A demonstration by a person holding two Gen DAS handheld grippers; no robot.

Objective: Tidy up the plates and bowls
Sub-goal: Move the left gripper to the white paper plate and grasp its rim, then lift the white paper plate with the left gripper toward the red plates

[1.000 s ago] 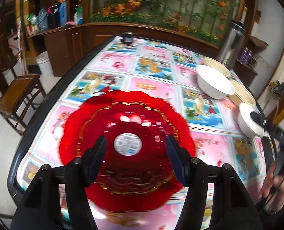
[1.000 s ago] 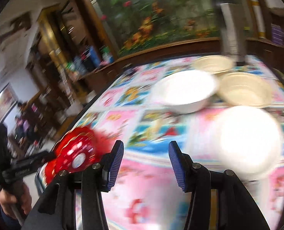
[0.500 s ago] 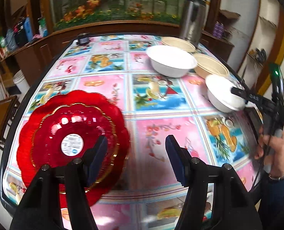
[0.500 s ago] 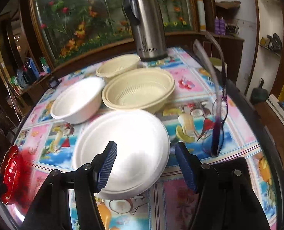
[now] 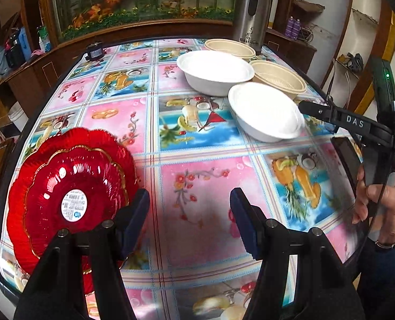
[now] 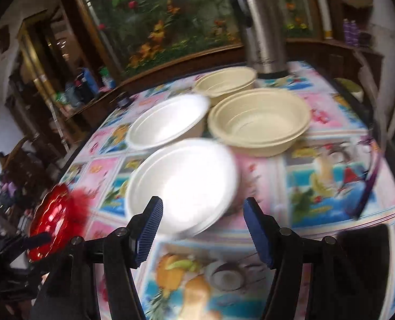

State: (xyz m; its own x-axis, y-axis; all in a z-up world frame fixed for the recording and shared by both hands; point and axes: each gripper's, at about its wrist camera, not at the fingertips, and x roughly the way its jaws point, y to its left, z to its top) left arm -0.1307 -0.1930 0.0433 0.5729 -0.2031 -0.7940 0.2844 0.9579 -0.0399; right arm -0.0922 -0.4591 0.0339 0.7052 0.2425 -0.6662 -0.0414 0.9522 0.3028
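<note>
Since a second ago both tongs have swung from the red plates (image 5: pixel 72 200) toward the bowls. Right tongs (image 6: pixel 202 229), blades apart and empty, hover over the near white bowl (image 6: pixel 182 184); left tongs (image 5: pixel 189 218) gape over bare counter (image 5: pixel 202 202). Likely step: gripping that bowl's rim to nest it in the other white bowl (image 6: pixel 168 124) at 11 o'clock. Beige bowls (image 6: pixel 260 120) crowd 1 o'clock; open room lies at 9; counter edge and a phone (image 6: pixel 363 250) sit near 4.
</note>
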